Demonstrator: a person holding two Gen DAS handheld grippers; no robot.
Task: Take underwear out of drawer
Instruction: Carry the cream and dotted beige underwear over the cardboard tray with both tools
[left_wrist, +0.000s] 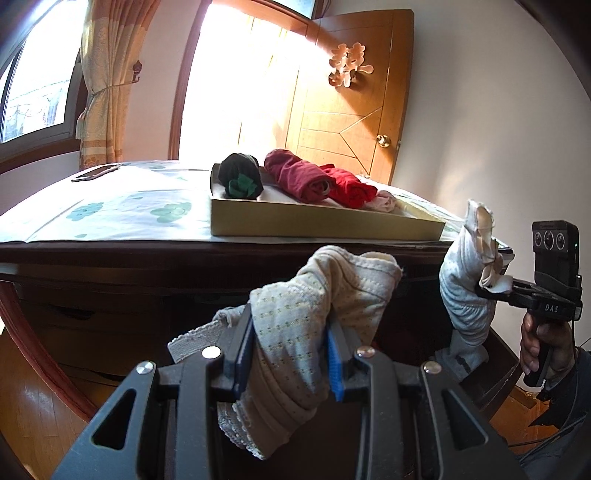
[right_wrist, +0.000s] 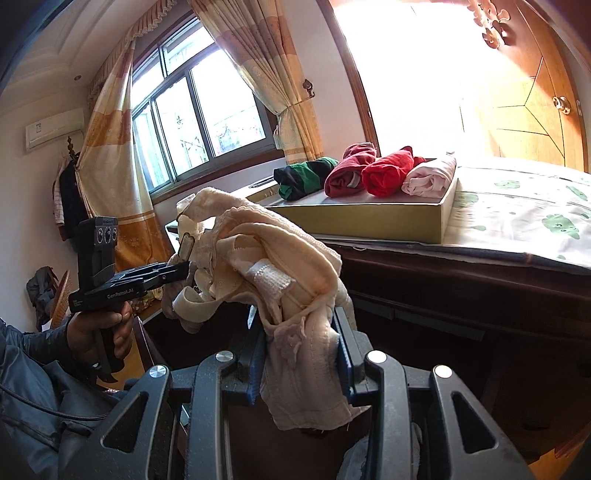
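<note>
1. The left gripper (left_wrist: 291, 350) is clamped on a pale grey dotted undergarment (left_wrist: 325, 295), its blue pads pinching the cloth from both sides. The garment bunches up above the fingers and hangs down below them, with a lace-edged band trailing off to the left.
2. The right gripper (right_wrist: 301, 354) is clamped on a cream bra (right_wrist: 280, 266); the fabric fills the gap between its pads and piles up ahead of the fingertips, with a strap looping towards the other gripper.
3. Seen from the left wrist, the right gripper (left_wrist: 496, 286) sits off to the right at about the same height, held by a hand (left_wrist: 539, 343) on its pistol grip, with pale cloth hanging from its tip.
4. Seen from the right wrist, the left gripper (right_wrist: 177, 271) is off to the left, gripped by the other hand (right_wrist: 99, 332) in a dark padded sleeve.
5. Ahead of and above both grippers, a flat cardboard tray (left_wrist: 325, 223) rests on a floral cloth (left_wrist: 122, 210) covering the dark wooden dresser (left_wrist: 110, 266).
6. In the tray lie four rolled pieces of underwear: black and green (left_wrist: 240, 177), maroon (left_wrist: 295, 177), bright red (left_wrist: 351, 188) and pale pink (right_wrist: 430, 177).
7. Beyond the tray stands a wooden door (left_wrist: 354, 96), and to the left, a curtained window (right_wrist: 195, 114).
8. Both held garments are in the air, in front of the dresser and below the tray's level.
</note>
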